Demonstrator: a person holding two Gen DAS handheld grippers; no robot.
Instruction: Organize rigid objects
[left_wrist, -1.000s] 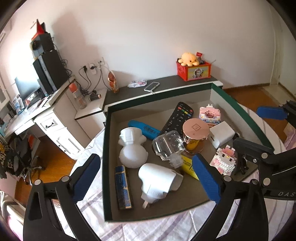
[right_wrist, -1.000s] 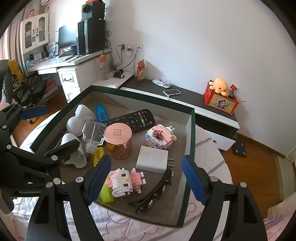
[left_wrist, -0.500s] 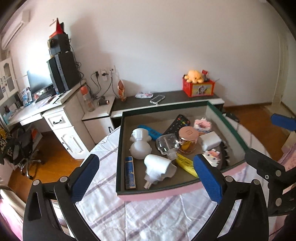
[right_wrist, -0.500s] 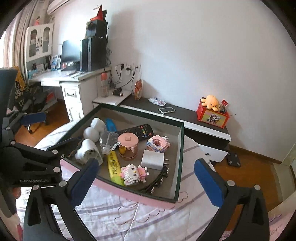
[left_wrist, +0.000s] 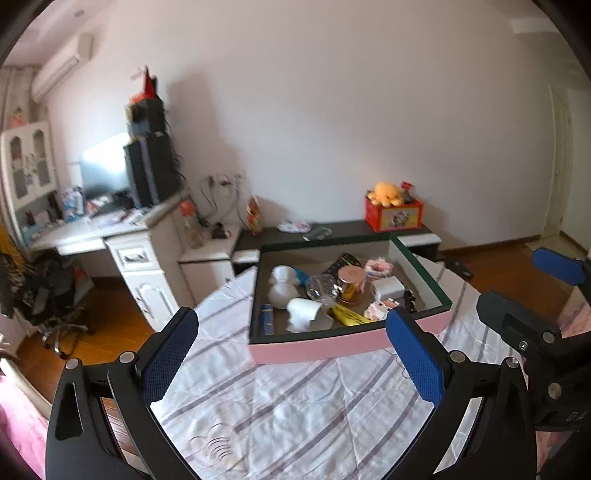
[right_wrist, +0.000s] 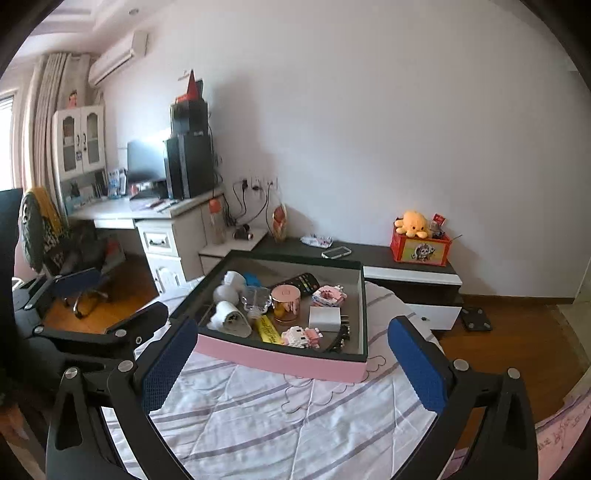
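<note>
A pink box with dark green walls (left_wrist: 317, 345) (right_wrist: 280, 360) sits on a round table with a striped white cloth (left_wrist: 295, 406) (right_wrist: 295, 413). It holds several objects: a white figurine (left_wrist: 282, 286), a white adapter (left_wrist: 304, 312), a rose-gold jar (left_wrist: 351, 282) (right_wrist: 285, 301), a black remote (right_wrist: 301, 282), a white charger (right_wrist: 324, 319), block toys (right_wrist: 301, 336) and a yellow item (right_wrist: 267, 330). My left gripper (left_wrist: 291, 358) is open and empty, well back from the box. My right gripper (right_wrist: 291, 369) is open and empty, also well back.
A white desk (right_wrist: 162, 218) with a monitor and a black tower stands at the left. A dark low cabinet (right_wrist: 388, 258) behind the table carries a red box with an orange plush (right_wrist: 419, 242). An office chair (right_wrist: 62, 254) stands at the far left.
Both grippers have pulled up and back from over the box; the box now looks much smaller and more table cloth shows. Both stay open and empty.
</note>
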